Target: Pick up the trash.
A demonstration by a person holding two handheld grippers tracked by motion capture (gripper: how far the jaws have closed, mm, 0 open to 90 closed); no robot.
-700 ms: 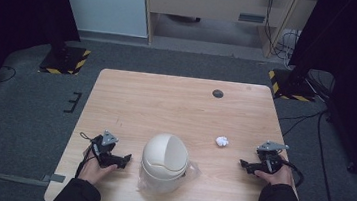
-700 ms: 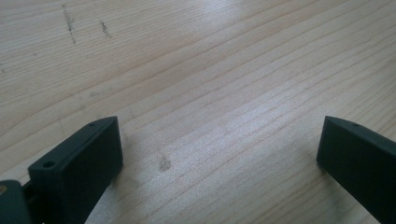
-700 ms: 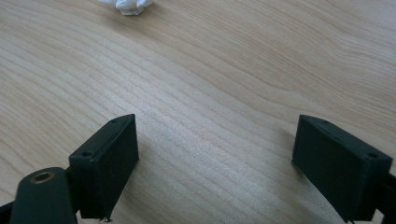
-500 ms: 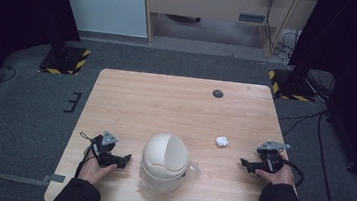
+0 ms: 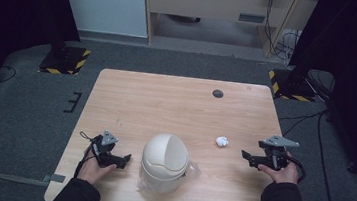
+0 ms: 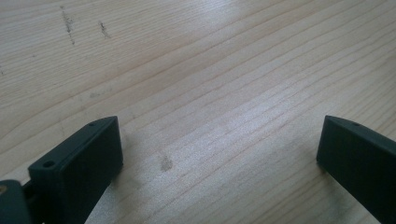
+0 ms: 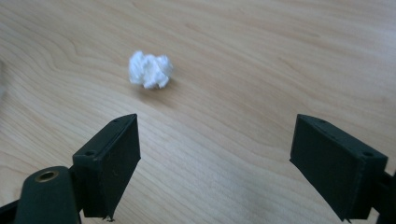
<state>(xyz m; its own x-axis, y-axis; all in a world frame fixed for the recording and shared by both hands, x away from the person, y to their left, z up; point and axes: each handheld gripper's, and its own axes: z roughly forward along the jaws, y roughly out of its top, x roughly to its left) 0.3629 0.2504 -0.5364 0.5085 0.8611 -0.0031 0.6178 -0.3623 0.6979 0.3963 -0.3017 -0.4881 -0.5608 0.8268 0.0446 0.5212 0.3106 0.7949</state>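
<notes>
Wooden table (image 5: 166, 104); left gripper (image 5: 122, 159) and right gripper (image 5: 246, 156) gape wide; paper wad (image 7: 150, 70) ahead.

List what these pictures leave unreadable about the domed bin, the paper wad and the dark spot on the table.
- Domed bin, high view: its base and the clear film beside it blur together; whether the lid is open is unclear.
- Crumpled paper wad: underside hidden; tissue or paper cannot be told.
- Dark round spot on the table, high view: too small to tell hole from disc.
</notes>
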